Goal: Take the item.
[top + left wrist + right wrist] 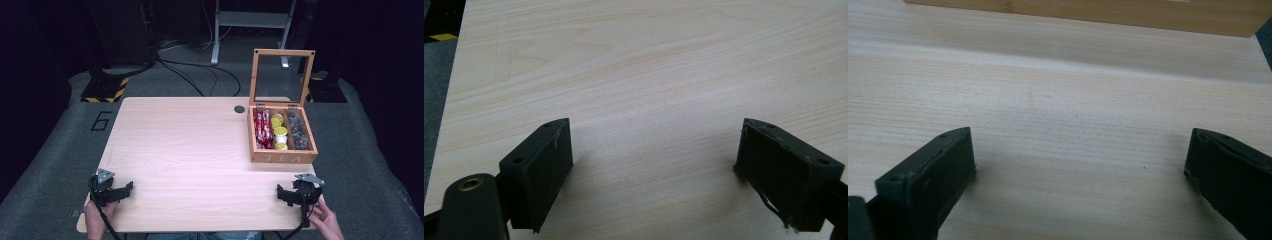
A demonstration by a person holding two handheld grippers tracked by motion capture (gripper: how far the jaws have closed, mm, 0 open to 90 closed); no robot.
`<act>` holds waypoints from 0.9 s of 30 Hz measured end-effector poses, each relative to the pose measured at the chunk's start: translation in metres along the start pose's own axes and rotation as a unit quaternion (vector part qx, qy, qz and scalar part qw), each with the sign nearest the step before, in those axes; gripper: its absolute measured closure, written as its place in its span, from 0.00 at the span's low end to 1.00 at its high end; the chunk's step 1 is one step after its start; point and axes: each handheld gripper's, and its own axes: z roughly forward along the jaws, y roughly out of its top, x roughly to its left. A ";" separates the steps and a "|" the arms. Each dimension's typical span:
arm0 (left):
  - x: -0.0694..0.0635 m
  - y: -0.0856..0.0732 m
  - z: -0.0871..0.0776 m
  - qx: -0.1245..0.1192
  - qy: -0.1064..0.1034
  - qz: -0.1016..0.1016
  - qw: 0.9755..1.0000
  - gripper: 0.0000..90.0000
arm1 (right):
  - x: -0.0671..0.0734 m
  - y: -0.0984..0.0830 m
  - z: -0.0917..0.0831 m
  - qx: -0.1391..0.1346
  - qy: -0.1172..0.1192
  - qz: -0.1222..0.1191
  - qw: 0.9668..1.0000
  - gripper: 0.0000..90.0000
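- A dark room with grey carpet surrounds a pale wooden table (pixel 190 150); cables and a metal stand lie on the floor beyond its far edge.
- The left gripper (pixel 116 192) rests at the table's 7 o'clock corner, held by a hand (pixel 95 216); in the left gripper view its jaws stand wide apart over bare wood, nothing between them.
- The right gripper (pixel 286 195) sits near the 5 o'clock corner, a hand (pixel 327 220) just behind it; its jaws are likewise spread wide and empty.
- The wooden tea box (pixel 283 157) stands at about 2 o'clock on the table, lid up, at 12 o'clock from the right gripper and near it, well apart from the left one.
- Inside it lie red packets (pixel 262 129), yellow capsules (pixel 279 131) and dark pieces (pixel 298 131), in three side-by-side compartments.
- In the right gripper view the box's front wall (pixel 1088 11) runs along the top edge.
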 end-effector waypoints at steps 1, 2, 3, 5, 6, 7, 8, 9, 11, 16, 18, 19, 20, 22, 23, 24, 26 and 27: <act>0.000 0.000 0.000 -0.001 0.000 0.000 1.000 0.16 | 0.000 0.000 0.000 0.000 0.000 0.000 1.000 0.00; 0.000 0.000 0.000 -0.001 -0.001 -0.001 1.000 0.16 | 0.000 0.000 0.000 0.000 0.000 0.000 1.000 0.00; 0.000 0.000 0.000 -0.001 -0.001 -0.001 1.000 0.17 | 0.000 0.000 0.000 0.000 0.000 0.000 1.000 0.00; 0.001 0.000 -0.001 0.004 0.000 0.005 1.000 0.16 | 0.000 0.000 0.000 -0.001 -0.001 0.000 1.000 0.00; 0.000 0.000 0.000 0.003 0.000 0.004 1.000 0.16 | 0.000 0.000 0.000 -0.001 -0.001 0.000 1.000 0.00; 0.000 0.000 0.000 0.003 0.000 0.004 1.000 0.16 | 0.000 0.000 0.000 -0.001 -0.001 0.000 1.000 0.00; 0.000 0.000 -0.001 0.004 0.001 0.005 1.000 0.16 | 0.000 0.000 0.000 -0.001 -0.001 0.000 1.000 0.00; 0.000 0.000 -0.001 0.004 0.001 0.005 1.000 0.17 | 0.000 0.000 0.000 -0.001 -0.001 0.000 1.000 0.00; 0.000 0.000 -0.001 0.006 0.000 0.005 1.000 0.17 | -0.001 0.000 0.000 0.000 0.007 -0.009 1.000 0.00; 0.002 0.001 -0.001 0.009 -0.004 0.004 1.000 0.16 | -0.003 0.001 0.000 0.002 0.014 -0.017 1.000 0.00; 0.001 0.000 -0.001 0.005 -0.001 0.003 1.000 0.16 | -0.004 0.001 0.001 0.003 0.016 -0.020 1.000 0.00; 0.001 0.000 -0.001 0.007 -0.003 0.003 1.000 0.16 | -0.004 0.001 0.001 0.003 0.016 -0.020 1.000 0.00; 0.001 0.000 -0.001 0.007 -0.003 0.003 1.000 0.16 | -0.004 0.001 0.001 0.003 0.016 -0.020 1.000 0.00; 0.002 0.001 -0.001 0.009 -0.003 0.002 1.000 0.16 | -0.004 0.001 0.000 0.003 0.018 -0.022 1.000 0.00; 0.002 0.000 0.000 0.008 -0.003 0.000 1.000 0.16 | -0.004 0.001 0.001 0.002 0.017 -0.023 1.000 0.00; 0.002 0.001 -0.001 0.010 -0.005 0.001 1.000 0.16 | -0.003 0.001 0.000 0.000 0.014 -0.027 1.000 0.00; 0.002 0.001 -0.001 0.011 -0.003 0.004 1.000 0.16 | -0.002 0.000 0.000 -0.006 0.008 -0.034 0.999 0.00; 0.001 0.000 -0.001 0.006 -0.002 0.003 1.000 0.17 | -0.002 0.001 -0.001 -0.004 0.006 -0.038 0.999 0.00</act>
